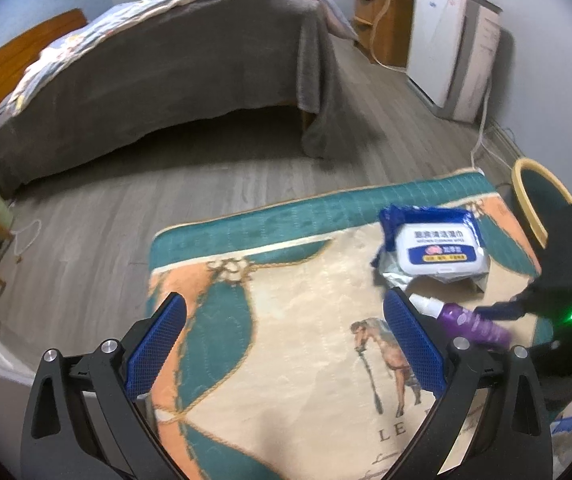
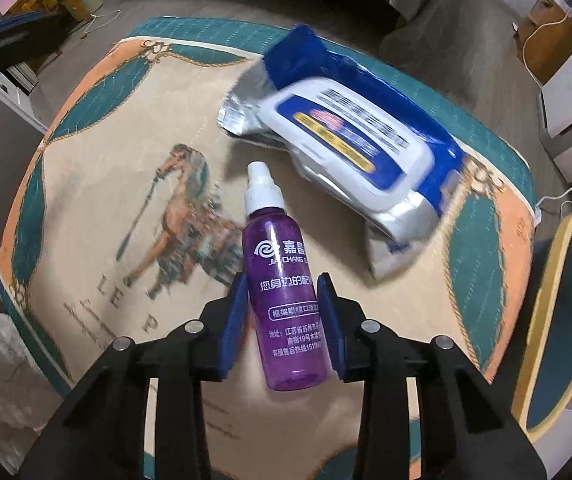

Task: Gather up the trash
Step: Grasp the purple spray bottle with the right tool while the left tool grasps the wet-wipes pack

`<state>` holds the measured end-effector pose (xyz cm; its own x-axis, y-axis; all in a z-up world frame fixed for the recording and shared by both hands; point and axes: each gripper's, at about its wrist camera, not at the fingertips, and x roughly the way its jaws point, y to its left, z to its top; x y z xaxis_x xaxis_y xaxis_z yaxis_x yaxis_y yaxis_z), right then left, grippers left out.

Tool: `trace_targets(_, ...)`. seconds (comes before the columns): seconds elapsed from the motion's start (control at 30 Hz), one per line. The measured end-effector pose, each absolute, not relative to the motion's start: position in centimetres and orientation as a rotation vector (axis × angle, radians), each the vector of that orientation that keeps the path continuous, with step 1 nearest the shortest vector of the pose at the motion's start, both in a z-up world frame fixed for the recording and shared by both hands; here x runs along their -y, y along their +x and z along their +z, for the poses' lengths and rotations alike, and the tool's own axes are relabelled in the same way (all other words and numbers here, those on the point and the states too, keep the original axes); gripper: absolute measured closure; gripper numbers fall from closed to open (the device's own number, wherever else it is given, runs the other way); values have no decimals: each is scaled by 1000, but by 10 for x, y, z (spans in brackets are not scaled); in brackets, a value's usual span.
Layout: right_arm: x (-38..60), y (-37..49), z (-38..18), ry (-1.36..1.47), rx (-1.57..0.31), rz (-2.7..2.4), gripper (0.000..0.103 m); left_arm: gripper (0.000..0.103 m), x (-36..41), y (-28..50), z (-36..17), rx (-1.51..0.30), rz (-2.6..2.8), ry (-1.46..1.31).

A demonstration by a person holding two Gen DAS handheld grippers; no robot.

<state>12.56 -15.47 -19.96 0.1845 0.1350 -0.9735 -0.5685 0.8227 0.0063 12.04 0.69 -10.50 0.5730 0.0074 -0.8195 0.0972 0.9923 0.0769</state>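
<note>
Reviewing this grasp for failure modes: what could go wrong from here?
The purple spray bottle lies flat between the right gripper jaws; round and smooth, it may roll or squirt out. The jaws straddle its lower half, so the capped end could droop once lifted. The wipes pack lies close beyond the cap and could get nudged.

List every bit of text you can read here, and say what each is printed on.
"JIA CHANG": purple spray bottle, under a swirl logo; its Chinese lines are partly hidden or too small to be sure of.
"LE P": tablecloth, below the horse picture; the script lines under it are too blurred to read.
Wipes pack: a Chinese heading on the white lid; the small line under it and the yellow strip are too small to read.
</note>
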Motion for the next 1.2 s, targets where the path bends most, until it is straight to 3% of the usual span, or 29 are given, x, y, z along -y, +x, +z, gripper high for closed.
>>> trace_targets(0.6,294,148,-199,-266,-1394,369,68,5,139,174,-174,-980,-416,564)
trace_targets(0.93,296,162,-206,-226,-1389,358,68,5,161,198,-202,-1015,-474,667)
trace_targets(1.2,278,169,-202,-233,-1384,356,68,6,157,204,-203,-1065,-502,588)
